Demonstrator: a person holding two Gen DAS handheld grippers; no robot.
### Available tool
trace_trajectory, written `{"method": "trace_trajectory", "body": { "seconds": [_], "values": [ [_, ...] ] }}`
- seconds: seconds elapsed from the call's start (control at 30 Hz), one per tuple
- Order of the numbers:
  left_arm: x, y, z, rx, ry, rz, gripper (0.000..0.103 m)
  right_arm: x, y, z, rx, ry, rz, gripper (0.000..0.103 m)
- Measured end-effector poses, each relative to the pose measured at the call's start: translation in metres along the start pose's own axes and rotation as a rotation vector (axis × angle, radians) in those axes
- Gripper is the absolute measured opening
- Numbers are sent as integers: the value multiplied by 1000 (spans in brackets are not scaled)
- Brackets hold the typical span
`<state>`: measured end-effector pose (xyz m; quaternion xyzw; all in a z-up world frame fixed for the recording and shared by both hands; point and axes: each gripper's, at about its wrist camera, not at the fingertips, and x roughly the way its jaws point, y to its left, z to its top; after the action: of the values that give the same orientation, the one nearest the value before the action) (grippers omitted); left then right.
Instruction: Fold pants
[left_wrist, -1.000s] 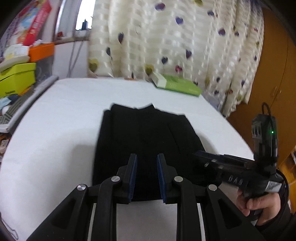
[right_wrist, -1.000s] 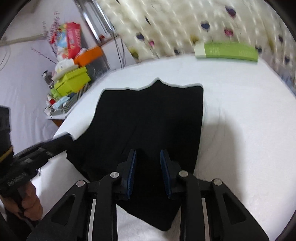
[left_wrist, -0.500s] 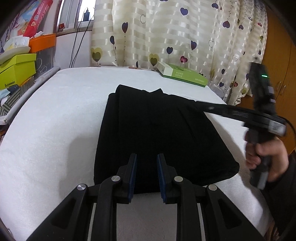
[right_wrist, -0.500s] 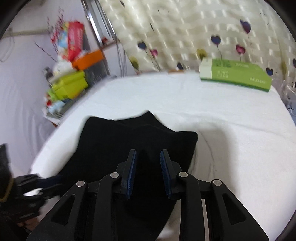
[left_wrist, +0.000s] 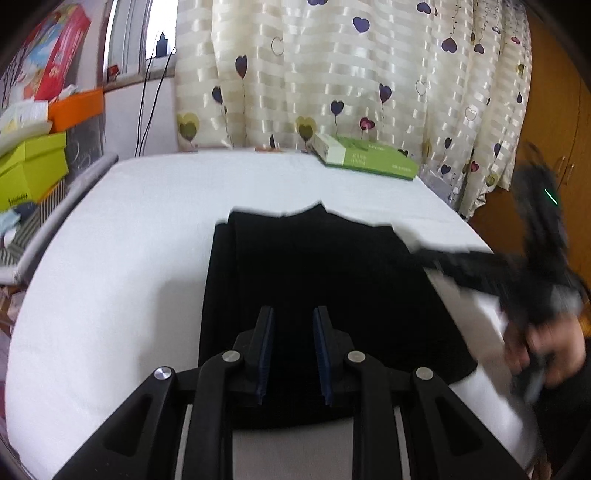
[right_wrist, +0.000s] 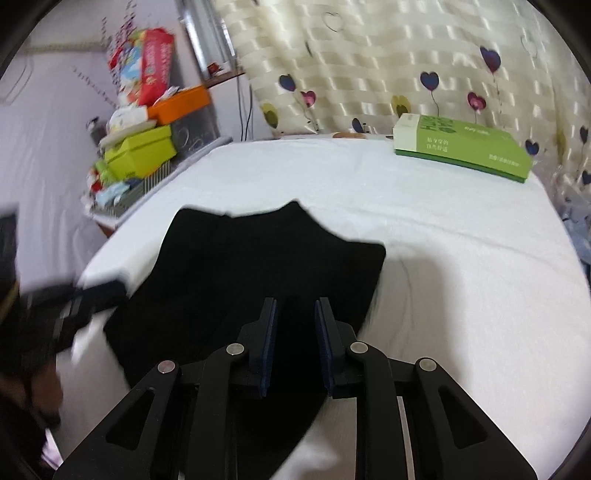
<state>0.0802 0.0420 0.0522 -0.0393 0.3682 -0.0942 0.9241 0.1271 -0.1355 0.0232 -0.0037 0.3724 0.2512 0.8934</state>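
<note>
White-covered tabletop (left_wrist: 122, 236) fills most of the room's middle; heart-print striped curtain (left_wrist: 332, 74) hangs behind its far edge. Wooden cabinet doors (left_wrist: 554, 129) to the right of the curtain.

Left of the tabletop: a cluttered stack, lime-green box (right_wrist: 142, 153) with an orange box (right_wrist: 183, 103) above it and a red printed package (right_wrist: 147, 66) on top.

Black pants (left_wrist: 314, 288), folded into a compact rectangle, lie flat on the tabletop at its near-centre. The far edge shows a small peak in the middle; a narrow under-layer sticks out along the left side. The near right corner flares out slightly.

Flat green carton (right_wrist: 465, 149) sits at the far right of the tabletop, close to the curtain, well apart from the pants.

Left tool (left_wrist: 293, 350): fingers parted by a narrow gap, nothing between them, poised over the near edge of the pants. Contact with the cloth cannot be told.

Right tool (right_wrist: 295, 343): same narrow gap, nothing clamped, above the near right part of the pants. From the left view it appears blurred, its fingers reaching in over the pants' right edge, with the person's hand (left_wrist: 543, 343) gripping the handle.
</note>
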Motion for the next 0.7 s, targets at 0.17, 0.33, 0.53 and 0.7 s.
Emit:
{"method": "trace_trajectory", "body": {
  "seconds": [0.17,0.33,0.53,0.7],
  "values": [
    [29,5,10,0,32,30,24,-11,20,-26,-42,34,10,26],
    [40,8,-1,12,36,57,24,-6,29,-38,-99,30,-31,31],
    [37,8,1,10,44,81,24,-11,35,-37,-113,31,-70,32],
    [6,3,-13,-2,-4,77,24,-31,48,-43,-105,-10,-27,32]
  ]
}}
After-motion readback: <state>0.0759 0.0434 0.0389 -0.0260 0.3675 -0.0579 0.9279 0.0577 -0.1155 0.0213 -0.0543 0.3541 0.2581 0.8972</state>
